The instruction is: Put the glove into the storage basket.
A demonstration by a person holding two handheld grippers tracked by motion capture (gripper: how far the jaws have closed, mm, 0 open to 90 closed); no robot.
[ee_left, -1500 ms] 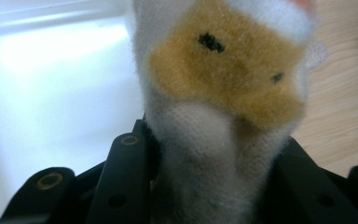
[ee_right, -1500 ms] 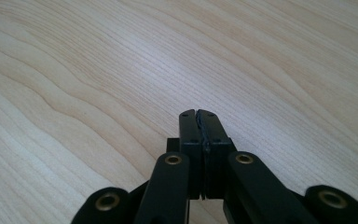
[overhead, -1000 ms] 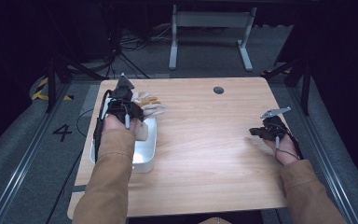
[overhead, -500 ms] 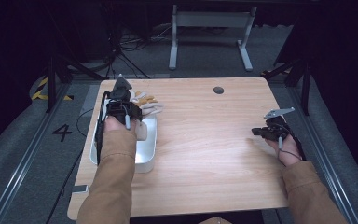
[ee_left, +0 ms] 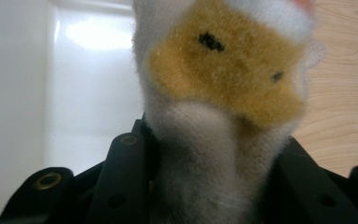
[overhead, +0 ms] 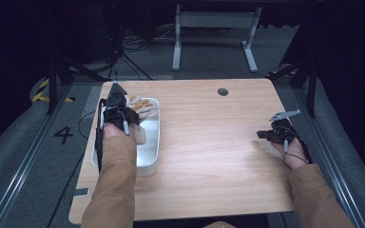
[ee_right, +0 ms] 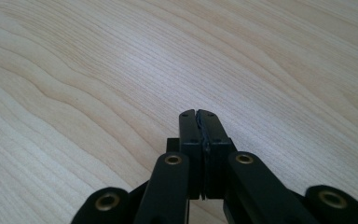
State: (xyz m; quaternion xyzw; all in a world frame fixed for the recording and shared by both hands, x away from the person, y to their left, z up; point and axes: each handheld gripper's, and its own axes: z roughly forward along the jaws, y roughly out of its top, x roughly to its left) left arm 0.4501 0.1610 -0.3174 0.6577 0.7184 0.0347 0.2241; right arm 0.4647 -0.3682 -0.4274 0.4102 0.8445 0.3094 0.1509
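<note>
Left gripper [ee_left: 205, 154] has its fingers clamped on a plush [ee_left: 223, 74] over the tray [overhead: 148, 156]; right gripper [ee_right: 199, 122] sits pinched closed, nothing held, above the worktop [overhead: 209, 156].

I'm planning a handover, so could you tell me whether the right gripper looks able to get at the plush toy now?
Probably, though not from where it rests: the right gripper lies shut at the table's right edge, bare wooden table between, while the left gripper clamps the plush toy over the white tray.
</note>
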